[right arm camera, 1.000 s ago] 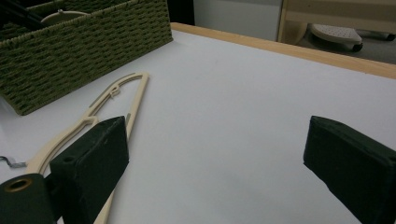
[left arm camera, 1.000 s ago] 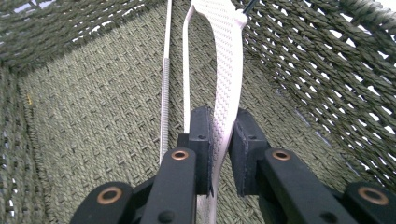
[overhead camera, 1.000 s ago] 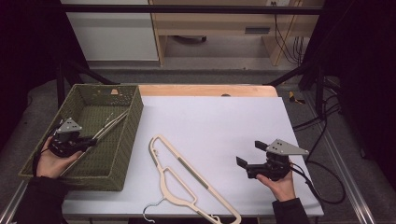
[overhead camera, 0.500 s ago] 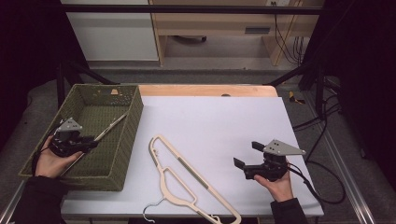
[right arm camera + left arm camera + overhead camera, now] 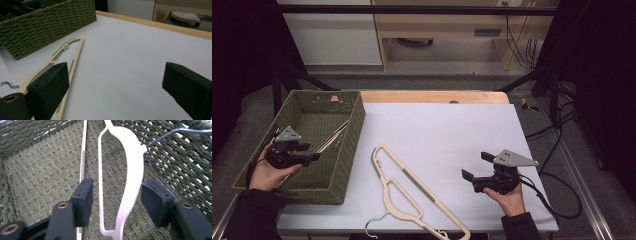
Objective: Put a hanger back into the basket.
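Note:
A white hanger [image 5: 332, 137] with a metal hook lies inside the green woven basket [image 5: 349, 150] at the table's left. My left gripper [image 5: 311, 152] is low in the basket. Its jaws have just been opening. In the left gripper view one arm of the white hanger [image 5: 132, 175] passes between the pads of my left gripper [image 5: 116, 195], close to the right pad and not squeezed. A beige hanger [image 5: 404, 187] lies flat on the white table. My right gripper [image 5: 475, 166] hovers open to its right, nothing between the pads; the right gripper view shows the beige hanger [image 5: 72, 57] by the left pad.
The basket's woven wall [image 5: 50, 22] stands to the far left in the right gripper view. The beige hanger's metal hook [image 5: 374, 225] lies near the table's front edge. A wooden strip [image 5: 432, 96] runs along the table's far edge.
The left gripper's jaws have opened and the white hanger, earlier held tilted up over the basket, has sunk to the basket's floor. The right gripper has hardly moved.

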Available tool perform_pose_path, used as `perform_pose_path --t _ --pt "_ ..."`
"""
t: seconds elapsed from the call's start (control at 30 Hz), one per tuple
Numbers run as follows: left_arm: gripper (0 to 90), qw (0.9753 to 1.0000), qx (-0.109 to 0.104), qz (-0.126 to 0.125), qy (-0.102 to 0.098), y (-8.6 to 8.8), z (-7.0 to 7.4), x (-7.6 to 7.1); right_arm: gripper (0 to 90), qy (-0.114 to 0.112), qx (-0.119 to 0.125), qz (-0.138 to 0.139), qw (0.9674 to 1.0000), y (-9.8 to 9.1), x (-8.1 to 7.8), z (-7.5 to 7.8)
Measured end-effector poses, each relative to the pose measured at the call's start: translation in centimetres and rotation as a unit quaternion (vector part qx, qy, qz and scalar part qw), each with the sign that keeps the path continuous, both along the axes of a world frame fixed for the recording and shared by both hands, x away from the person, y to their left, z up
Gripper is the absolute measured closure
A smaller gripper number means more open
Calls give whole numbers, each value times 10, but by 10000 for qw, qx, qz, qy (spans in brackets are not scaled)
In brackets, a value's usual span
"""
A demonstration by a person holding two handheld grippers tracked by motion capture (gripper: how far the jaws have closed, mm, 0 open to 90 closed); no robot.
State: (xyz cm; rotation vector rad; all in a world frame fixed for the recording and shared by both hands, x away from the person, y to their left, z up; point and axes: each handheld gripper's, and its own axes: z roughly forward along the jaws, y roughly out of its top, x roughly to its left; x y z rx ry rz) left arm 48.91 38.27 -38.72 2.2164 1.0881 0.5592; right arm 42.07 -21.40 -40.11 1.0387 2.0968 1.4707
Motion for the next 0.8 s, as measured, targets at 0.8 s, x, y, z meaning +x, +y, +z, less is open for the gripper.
perform_pose_path --t 0.8 --pt "93 9821 -1096 -173 -1519 -47 57 -65 72 -109 145 175 9997 11 -6 10"
